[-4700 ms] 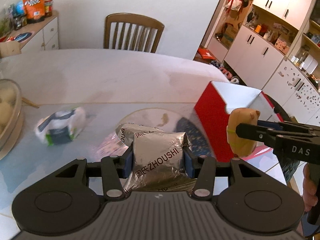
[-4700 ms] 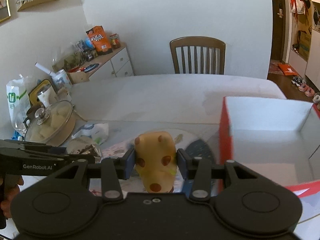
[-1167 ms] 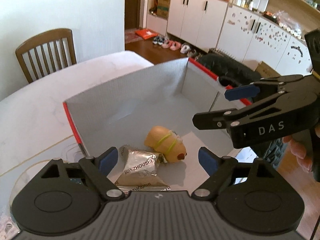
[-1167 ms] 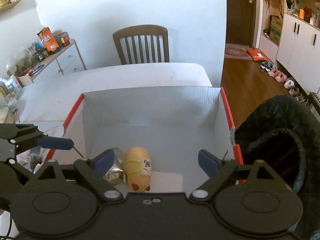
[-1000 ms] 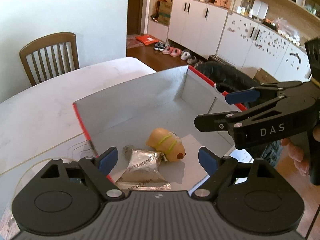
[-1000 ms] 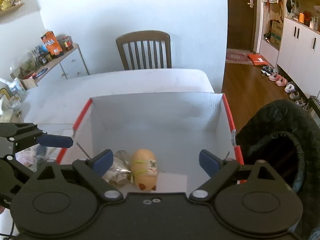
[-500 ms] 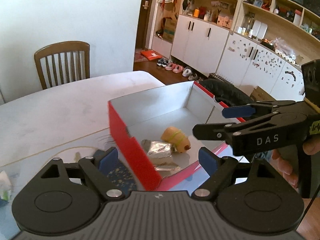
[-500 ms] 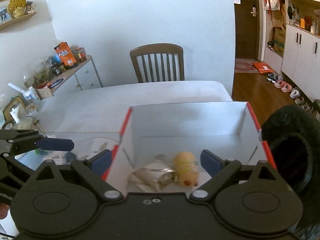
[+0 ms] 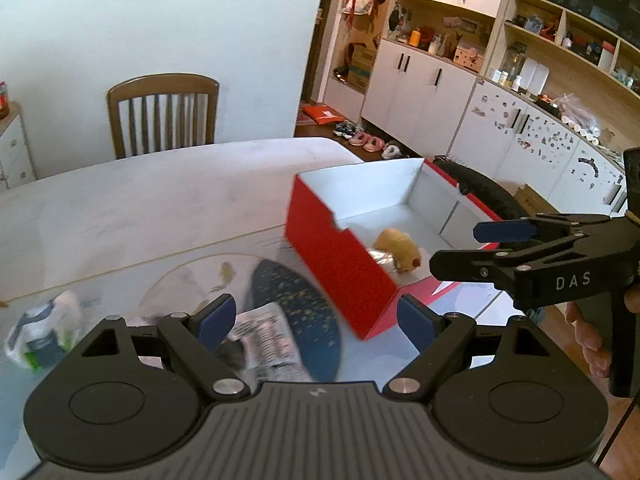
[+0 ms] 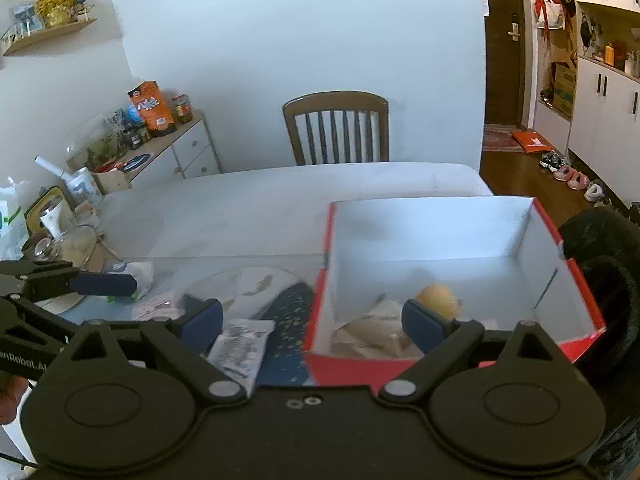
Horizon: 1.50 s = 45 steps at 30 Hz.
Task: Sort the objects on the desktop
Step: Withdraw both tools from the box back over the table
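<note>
Both claws are spread apart and empty: left claw, right claw. The yellow toy and foil packet lie inside the red box. Risk: the white packet on the surface overlaps the blue pouch, so a pinch may catch both.

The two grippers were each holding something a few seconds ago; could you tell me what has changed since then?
Both let go: the silver snack packet and the yellow toy now lie inside the red box. The left gripper and right gripper are open and have drawn back toward the table. The box stayed put.
</note>
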Available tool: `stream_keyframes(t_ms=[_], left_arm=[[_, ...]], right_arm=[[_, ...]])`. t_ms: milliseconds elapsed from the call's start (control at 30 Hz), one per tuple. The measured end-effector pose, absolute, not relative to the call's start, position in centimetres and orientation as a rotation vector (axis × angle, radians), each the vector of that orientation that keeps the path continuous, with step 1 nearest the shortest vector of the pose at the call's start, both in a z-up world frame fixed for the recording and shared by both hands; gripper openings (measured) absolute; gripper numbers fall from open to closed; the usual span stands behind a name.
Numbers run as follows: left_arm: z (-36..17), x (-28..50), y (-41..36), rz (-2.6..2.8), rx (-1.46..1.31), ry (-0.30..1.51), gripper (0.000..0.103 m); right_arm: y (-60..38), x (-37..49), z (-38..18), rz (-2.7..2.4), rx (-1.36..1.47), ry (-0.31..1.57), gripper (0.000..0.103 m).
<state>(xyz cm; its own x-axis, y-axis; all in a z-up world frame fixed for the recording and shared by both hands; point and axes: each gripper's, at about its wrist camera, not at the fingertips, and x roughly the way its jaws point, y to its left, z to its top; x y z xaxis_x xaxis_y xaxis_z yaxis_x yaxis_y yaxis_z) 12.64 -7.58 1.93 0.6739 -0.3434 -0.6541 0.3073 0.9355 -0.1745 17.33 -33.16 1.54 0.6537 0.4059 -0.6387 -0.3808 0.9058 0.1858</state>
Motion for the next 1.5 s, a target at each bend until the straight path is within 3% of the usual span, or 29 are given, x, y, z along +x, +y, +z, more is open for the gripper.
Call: stream_keyframes(t_ms=[333,467,967,1500], left_arm=[[1.0,9.8,-1.9,-0.335,-0.035,0.744,0.088],[-0.2,8.7,0.4,-0.312,-0.026,0.753,0.100],[-7.7,5.4,3.3,-0.337,0.073,0.873,0.100],[-11.5,4.6,2.4,-0.255,-0.012,0.972,0.100]], right_arm=[[-28.7,14.8,1.0,0.465,0.031,0.749,0.098],[-27.0,13.8,0.8,0.471,0.016,0.751,0.100],[-22.6,12.4,-3.7,0.421,-0.045,0.819,0.100],[-18.6,12.7,-7.8,0.479,-0.124,0.876,0.097]])
